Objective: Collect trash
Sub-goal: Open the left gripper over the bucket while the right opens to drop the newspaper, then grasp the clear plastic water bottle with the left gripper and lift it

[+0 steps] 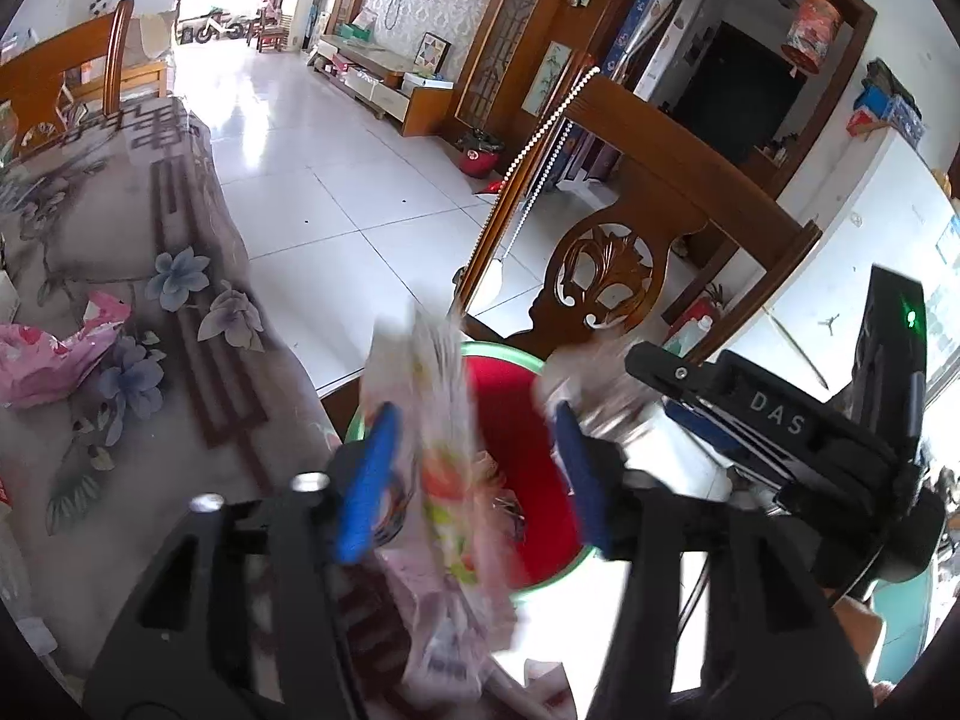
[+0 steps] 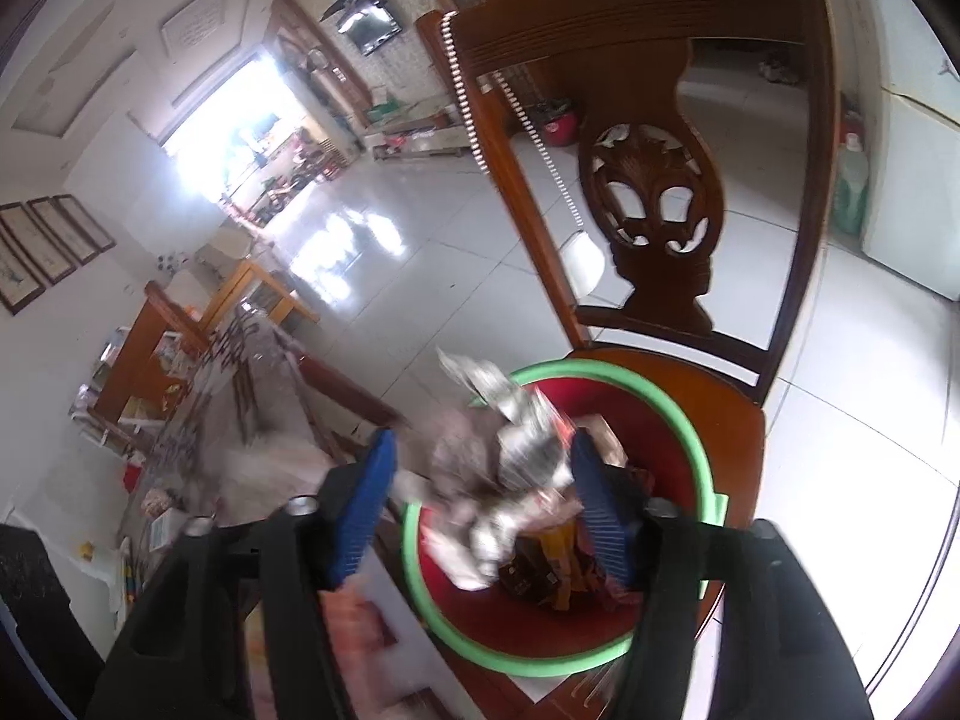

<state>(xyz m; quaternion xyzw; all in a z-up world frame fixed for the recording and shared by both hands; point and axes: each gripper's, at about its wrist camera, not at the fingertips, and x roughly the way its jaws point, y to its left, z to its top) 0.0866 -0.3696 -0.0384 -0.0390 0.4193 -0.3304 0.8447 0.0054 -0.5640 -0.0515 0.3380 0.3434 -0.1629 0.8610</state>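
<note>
A red basin with a green rim point(image 2: 558, 369) stands on a wooden chair seat point(image 2: 714, 396) and holds several wrappers point(image 2: 558, 570). My right gripper point(image 2: 483, 501) hovers over its near edge, jaws wide apart. A crumpled silver wrapper point(image 2: 522, 456), blurred, is loose between them. In the left wrist view my left gripper point(image 1: 474, 474) is over the same basin point(image 1: 510, 396), also open. A printed plastic wrapper point(image 1: 447, 468) hangs blurred beside its left pad point(image 1: 366, 480), clear of the right pad. The right gripper's black body point(image 1: 774, 420) reaches in from the right.
A table under a flowered cloth point(image 1: 138, 228) lies to the left, with a pink wrapper point(image 1: 54, 360) on it. The carved chair back point(image 1: 612, 276) rises just behind the basin. White tiled floor point(image 1: 336, 180) stretches beyond, with a red bucket point(image 1: 480, 156) far off.
</note>
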